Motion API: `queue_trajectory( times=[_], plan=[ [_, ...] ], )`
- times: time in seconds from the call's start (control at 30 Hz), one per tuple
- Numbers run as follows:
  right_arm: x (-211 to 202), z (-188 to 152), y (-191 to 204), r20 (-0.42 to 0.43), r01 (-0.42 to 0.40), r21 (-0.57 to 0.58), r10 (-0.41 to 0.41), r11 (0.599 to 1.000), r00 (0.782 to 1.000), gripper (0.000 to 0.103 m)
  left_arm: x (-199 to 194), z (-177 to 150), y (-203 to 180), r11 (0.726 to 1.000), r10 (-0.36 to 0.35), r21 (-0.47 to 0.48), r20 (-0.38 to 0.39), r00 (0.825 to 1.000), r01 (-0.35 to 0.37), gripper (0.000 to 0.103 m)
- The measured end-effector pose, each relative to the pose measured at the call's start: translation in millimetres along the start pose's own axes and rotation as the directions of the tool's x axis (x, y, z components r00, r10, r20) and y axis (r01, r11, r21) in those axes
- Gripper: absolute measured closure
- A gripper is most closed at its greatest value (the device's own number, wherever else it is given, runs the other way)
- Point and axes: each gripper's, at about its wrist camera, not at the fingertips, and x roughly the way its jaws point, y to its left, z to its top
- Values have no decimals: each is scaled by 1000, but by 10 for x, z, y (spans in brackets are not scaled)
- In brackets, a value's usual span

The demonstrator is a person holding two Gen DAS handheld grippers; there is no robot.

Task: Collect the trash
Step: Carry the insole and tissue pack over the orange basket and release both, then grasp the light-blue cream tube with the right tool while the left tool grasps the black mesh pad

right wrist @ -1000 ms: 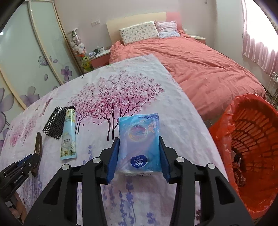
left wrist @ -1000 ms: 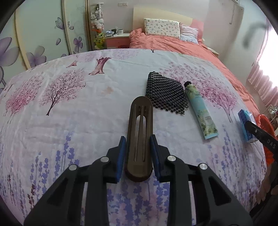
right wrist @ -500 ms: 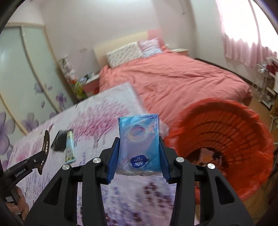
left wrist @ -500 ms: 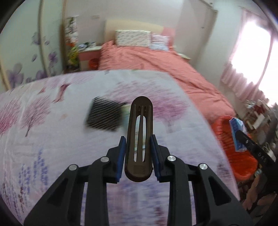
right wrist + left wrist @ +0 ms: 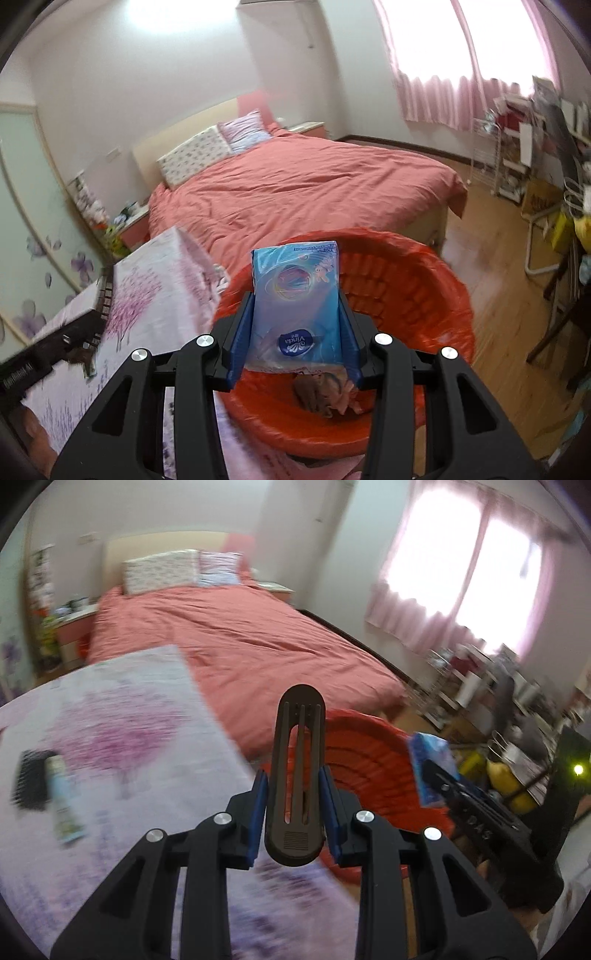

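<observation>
The left hand-held gripper (image 5: 294, 805) is seen extended forward and level, its blue pads pinched on the lower sides of a dark brown slotted hair clip (image 5: 297, 775); the clip is held upright, its rounded tip rising above the fingers; it is carried past the edge of the floral sheet (image 5: 122, 746), in front of the near rim of the red basket (image 5: 373, 760).

The right hand-held gripper (image 5: 295, 332) is held over the open red basket (image 5: 436, 280), its pads closed on both sides of a blue tissue pack (image 5: 297, 295); the pack stands upright between the fingers, its top edge above them; crumpled waste (image 5: 325, 391) is visible in the basket directly below the pack.

In the left wrist view the right hand-held gripper (image 5: 439, 786) is observed at the right, above the basket, with the tissue pack (image 5: 430, 764) in its grip.

A black mesh pad (image 5: 31, 782) and a tube (image 5: 62, 801) are noted lying side by side on the floral sheet, blurred; beyond it the pink-covered bed (image 5: 295, 184) is seen.
</observation>
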Motion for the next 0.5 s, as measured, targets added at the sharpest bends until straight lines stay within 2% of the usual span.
queue_trajectory(
  times=[0.07,0.2,0.23,0.33,0.4,0.5],
  plan=[
    [39,44,-86,-2,3,23,-3,1000,1000,58,224,14,-205,999,-27,25,-31,999,28,74],
    [196,100,-192,-20,-3,56,4,998,1000,52,629,32,-364,999,-19,48,-96,995,24,70],
    [232,106,-215,-24,4,55,-2,998,1000,50,719,16,-350,999,-6,48,-110,994,11,64],
    [260,67,-254,-37,14,44,-12,999,999,46,801,15,-228,999,25,37,-114,993,-21,52],
    [246,26,-233,-42,18,38,-16,999,999,46,790,6,-115,999,35,22,-117,992,-33,50],
    [174,-19,-98,-38,-16,22,17,1000,999,46,624,2,157,996,93,14,-100,991,-92,50]
  ],
)
